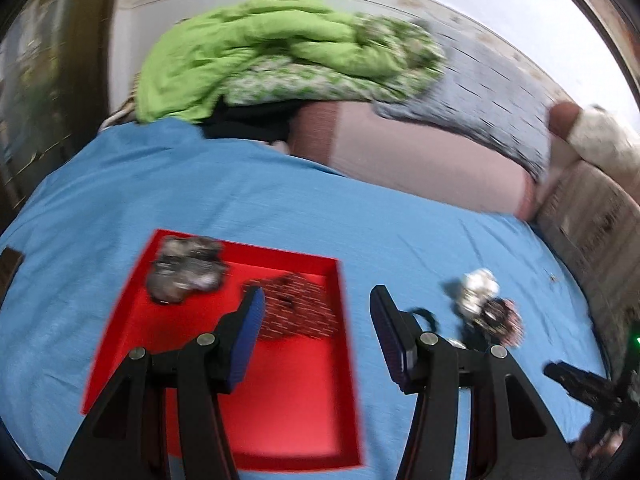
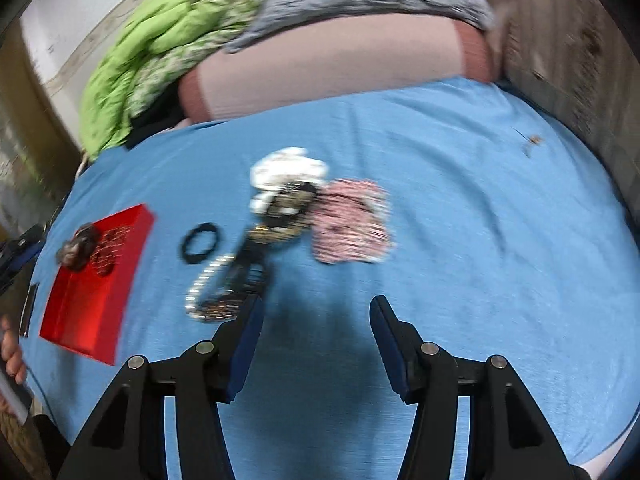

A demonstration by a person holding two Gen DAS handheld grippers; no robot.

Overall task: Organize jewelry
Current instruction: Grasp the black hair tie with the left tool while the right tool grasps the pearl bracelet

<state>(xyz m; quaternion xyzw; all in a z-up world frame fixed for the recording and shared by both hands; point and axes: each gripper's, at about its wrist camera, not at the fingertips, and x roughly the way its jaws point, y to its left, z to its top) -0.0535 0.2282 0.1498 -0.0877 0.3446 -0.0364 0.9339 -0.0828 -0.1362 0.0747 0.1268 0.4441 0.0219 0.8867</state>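
The red tray [image 1: 280,392] at left already holds 2 pieces; the left gripper [image 1: 316,308] hangs above it, jaws apart and empty; the loose jewelry pile [image 2: 256,240] lies on the blue cloth [image 2: 460,240] just right; the right gripper [image 2: 316,312], parted and empty, should straddle 1 piece squarely before pinching.

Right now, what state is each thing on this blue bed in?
Red tray: on the blue sheet, two blurred jewelry bundles at its far end.
Loose jewelry pile: outside the tray, on the sheet.
Black ring: flat on the sheet, beside the pile.
Silver chain: stretched out on the sheet.
Left tool: open, empty, over the tray's right edge.
Right tool: open, empty, above bare sheet.
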